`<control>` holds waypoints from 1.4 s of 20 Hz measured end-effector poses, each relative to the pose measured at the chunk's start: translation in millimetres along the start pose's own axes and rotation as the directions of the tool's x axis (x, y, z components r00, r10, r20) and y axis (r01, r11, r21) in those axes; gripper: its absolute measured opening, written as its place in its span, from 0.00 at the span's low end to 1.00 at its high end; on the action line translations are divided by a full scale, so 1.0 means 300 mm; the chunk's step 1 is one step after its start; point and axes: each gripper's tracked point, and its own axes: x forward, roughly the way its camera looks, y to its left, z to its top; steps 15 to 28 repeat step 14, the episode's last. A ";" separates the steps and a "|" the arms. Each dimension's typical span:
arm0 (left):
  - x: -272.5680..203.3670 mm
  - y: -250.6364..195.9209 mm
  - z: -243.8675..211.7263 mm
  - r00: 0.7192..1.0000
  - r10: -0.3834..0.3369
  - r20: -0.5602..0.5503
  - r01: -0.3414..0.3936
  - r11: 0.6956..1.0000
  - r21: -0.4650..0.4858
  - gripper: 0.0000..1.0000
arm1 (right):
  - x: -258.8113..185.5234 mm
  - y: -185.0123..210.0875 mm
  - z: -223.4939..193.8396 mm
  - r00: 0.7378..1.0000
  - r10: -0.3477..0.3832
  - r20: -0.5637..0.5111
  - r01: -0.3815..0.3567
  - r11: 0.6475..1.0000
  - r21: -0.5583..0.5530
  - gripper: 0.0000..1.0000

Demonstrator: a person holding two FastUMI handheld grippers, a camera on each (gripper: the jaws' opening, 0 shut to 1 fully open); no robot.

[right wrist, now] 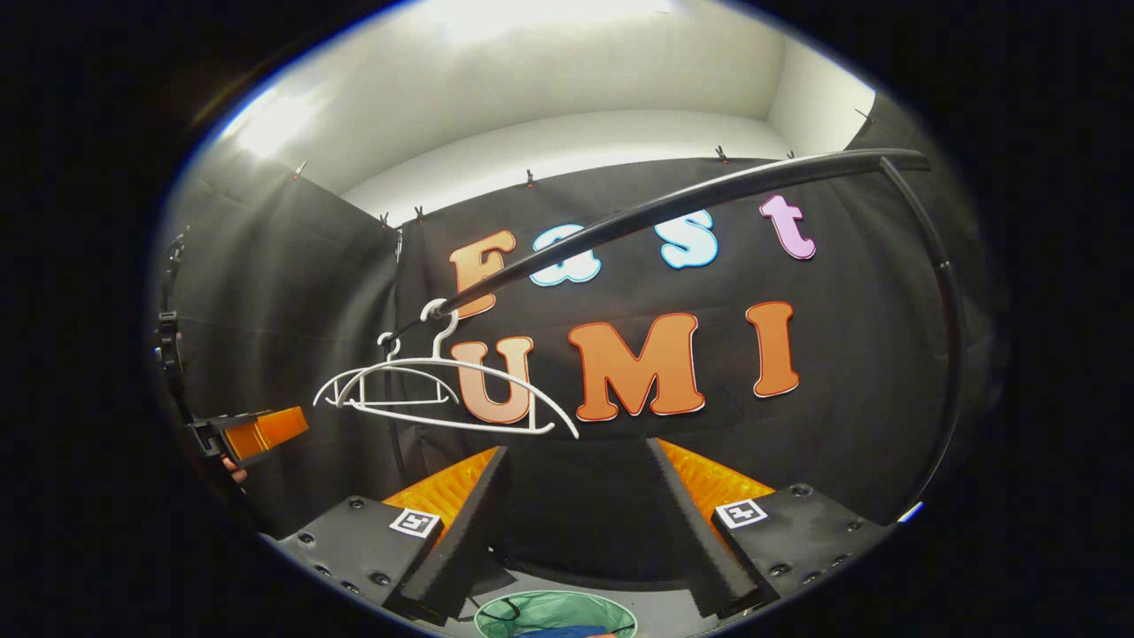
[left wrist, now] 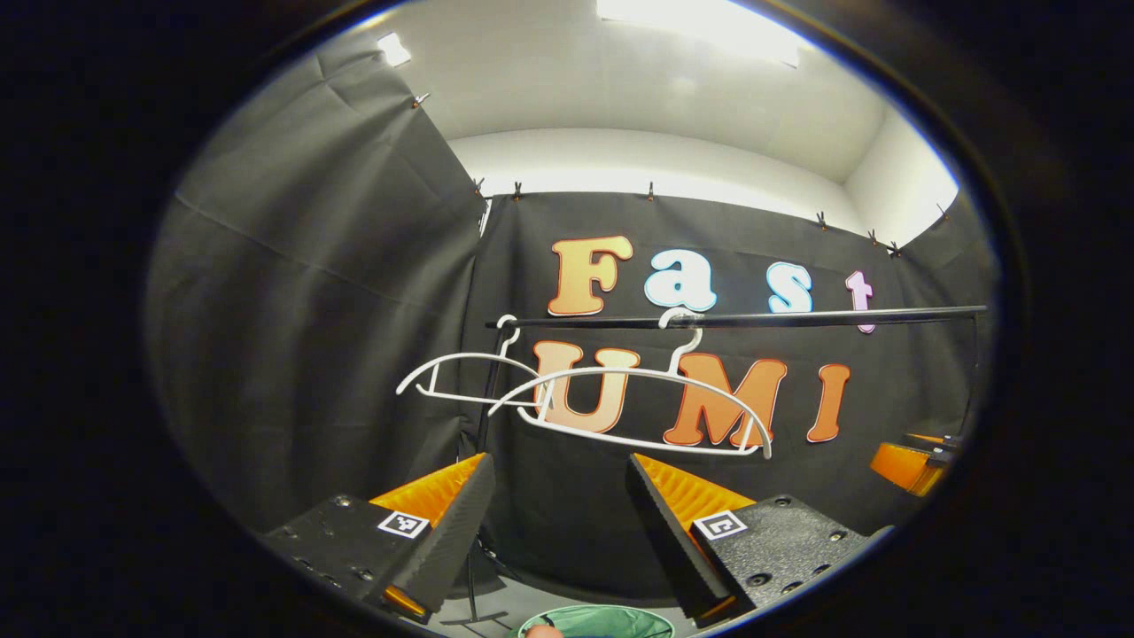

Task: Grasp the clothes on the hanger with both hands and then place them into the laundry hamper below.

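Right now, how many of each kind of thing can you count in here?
White hangers: 2, near one and far one, both bare
Black rail: 1
Green hamper: 1
Tongs: 2, left and right, both open
Total: 6

White hangers [left wrist: 638,399], green hamper [right wrist: 554,613]

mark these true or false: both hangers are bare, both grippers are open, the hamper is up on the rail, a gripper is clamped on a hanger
1. Both white hangers on the rail are bare: true.
2. The left gripper and right gripper are open: true.
3. The green hamper sits on the rail: false, it lies low, below the grippers.
4. A gripper is clamped on a hanger: false, both hold nothing.
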 end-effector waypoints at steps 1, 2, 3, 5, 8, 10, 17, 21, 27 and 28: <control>0.002 0.000 -0.006 1.000 0.002 -0.003 -0.002 1.000 -0.005 0.94 | -0.006 -0.011 0.001 1.000 -0.005 0.002 0.005 1.000 0.002 0.97; 0.005 0.004 -0.011 1.000 0.006 -0.006 -0.006 1.000 -0.009 0.89 | 0.000 -0.021 0.001 1.000 -0.010 0.005 0.010 1.000 0.005 0.97; 0.008 0.007 -0.016 1.000 0.008 -0.009 -0.009 1.000 -0.013 0.89 | 0.005 -0.034 0.003 1.000 -0.016 0.007 0.016 1.000 0.006 0.93; 0.013 0.018 -0.021 1.000 0.019 -0.019 -0.019 1.000 -0.015 0.94 | 0.011 -0.044 -0.004 1.000 -0.023 0.002 0.023 1.000 0.009 0.97; 0.020 0.040 -0.012 0.999 0.041 -0.011 -0.041 0.999 -0.001 0.89 | 0.034 -0.038 -0.014 1.000 -0.021 -0.004 0.021 1.000 0.015 0.98; 0.023 0.051 -0.018 0.998 0.055 -0.012 -0.055 0.998 0.008 0.89 | 0.039 -0.039 -0.023 1.000 -0.018 -0.011 0.018 1.000 0.018 0.98; 0.030 0.048 -0.028 0.998 0.057 -0.019 -0.057 0.998 0.010 0.89 | 0.047 -0.037 -0.031 1.000 -0.014 -0.017 0.014 1.000 0.028 0.89; 0.030 0.048 -0.028 0.998 0.057 -0.019 -0.057 0.998 0.010 0.89 | 0.047 -0.037 -0.031 1.000 -0.014 -0.017 0.014 1.000 0.028 0.89; 0.030 0.048 -0.028 0.998 0.057 -0.019 -0.057 0.998 0.010 0.89 | 0.047 -0.037 -0.031 1.000 -0.014 -0.017 0.014 1.000 0.028 0.89; 0.030 0.048 -0.028 0.998 0.057 -0.019 -0.057 0.998 0.010 0.89 | 0.047 -0.037 -0.031 1.000 -0.014 -0.017 0.014 1.000 0.028 0.89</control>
